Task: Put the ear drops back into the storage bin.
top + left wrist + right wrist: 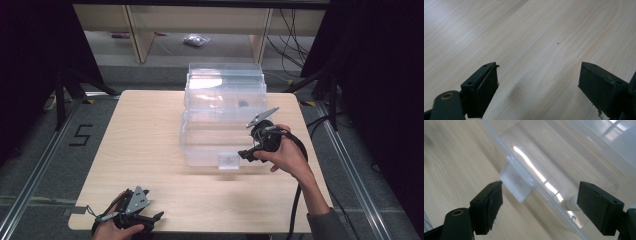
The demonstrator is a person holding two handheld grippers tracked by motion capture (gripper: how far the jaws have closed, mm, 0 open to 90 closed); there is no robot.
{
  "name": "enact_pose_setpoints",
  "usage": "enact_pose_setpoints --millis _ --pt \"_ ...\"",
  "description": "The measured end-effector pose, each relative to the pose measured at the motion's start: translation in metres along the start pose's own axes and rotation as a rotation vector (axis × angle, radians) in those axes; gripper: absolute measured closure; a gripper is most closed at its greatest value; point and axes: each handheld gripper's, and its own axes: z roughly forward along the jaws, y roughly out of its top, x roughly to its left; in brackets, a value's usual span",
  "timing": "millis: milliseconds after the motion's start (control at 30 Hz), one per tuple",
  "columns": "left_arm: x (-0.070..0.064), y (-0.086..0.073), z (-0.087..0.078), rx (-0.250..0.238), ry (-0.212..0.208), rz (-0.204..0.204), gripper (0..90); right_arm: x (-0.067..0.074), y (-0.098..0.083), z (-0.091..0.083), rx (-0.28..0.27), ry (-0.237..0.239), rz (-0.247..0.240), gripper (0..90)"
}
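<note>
Seen from the high view: clear plastic storage box (223,120) standing on the pale wooden counter (145,145), toward its far right part, lid down, a small latch tab (229,161) hanging on the box's near wall. Right hand-held gripper (248,154) brought in at the box's near right corner, just right of that latch, gripped in the person's right hand (285,155). Left hand-held gripper (156,217) parked well apart from the box, down at the counter's near left edge, resting low in the left hand (117,227).

Picked up from the right gripper view and not from above: the right hand-held gripper (539,207) spread wide, nothing pinched, the clear latch tab (517,181) sitting between the two black pads and a little ahead of them, closer to the left pad, touching neither as far as could be told. Box rim and lid (564,157) running diagonally past the tab, bright glare streaks across the plastic.

Picked up from the left gripper view: the left hand-held gripper (539,87) also spread wide, bare wood grain of the counter (529,37) between and beyond the pads, one tiny dark speck (558,43) on the surface ahead.
</note>
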Motion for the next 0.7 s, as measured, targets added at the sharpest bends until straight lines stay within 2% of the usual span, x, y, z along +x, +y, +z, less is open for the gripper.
enact_pose_setpoints --millis 100,233,267,333,367,400,467,500,533,567,700 --pt "0.0 0.0 0.0 0.0 0.0 0.0 15.3 0.004 -0.002 0.0 -0.008 -0.005 0.008 21.4" --pt "0.0 0.0 0.0 0.002 0.001 0.001 15.3 0.005 -0.005 0.002 -0.018 -0.003 -0.01 21.4" --pt "0.002 0.0 0.0 0.018 -0.004 0.02 15.3 0.006 -0.005 0.003 -0.021 0.001 -0.013 21.3" --pt "0.001 0.0 0.0 0.019 0.004 0.019 15.3 0.008 -0.007 0.004 -0.024 0.004 -0.017 21.2" --pt "0.001 0.0 0.0 0.019 0.004 0.019 15.3 0.01 -0.007 0.003 -0.02 0.003 0.009 21.2" --pt "0.001 0.0 0.0 0.019 0.003 0.019 15.3 0.009 -0.008 0.004 -0.03 0.0 -0.013 21.2" --pt "0.001 0.0 0.0 0.019 0.004 0.02 15.3 0.011 -0.008 0.004 -0.028 0.002 -0.022 21.2" --pt "0.001 0.0 0.0 0.019 0.004 0.02 15.3 0.011 -0.008 0.004 -0.028 0.002 -0.022 21.2" --pt "0.001 0.0 0.0 0.019 0.004 0.02 15.3 0.014 -0.009 0.003 -0.025 0.004 0.004 21.2" --pt "0.001 0.0 0.0 0.019 0.004 0.02 15.3 0.015 -0.009 0.004 -0.038 0.008 -0.02 21.2" --pt "0.001 0.0 0.0 0.017 0.001 0.017 15.3 0.021 -0.01 0.006 -0.041 0.002 -0.009 20.7"
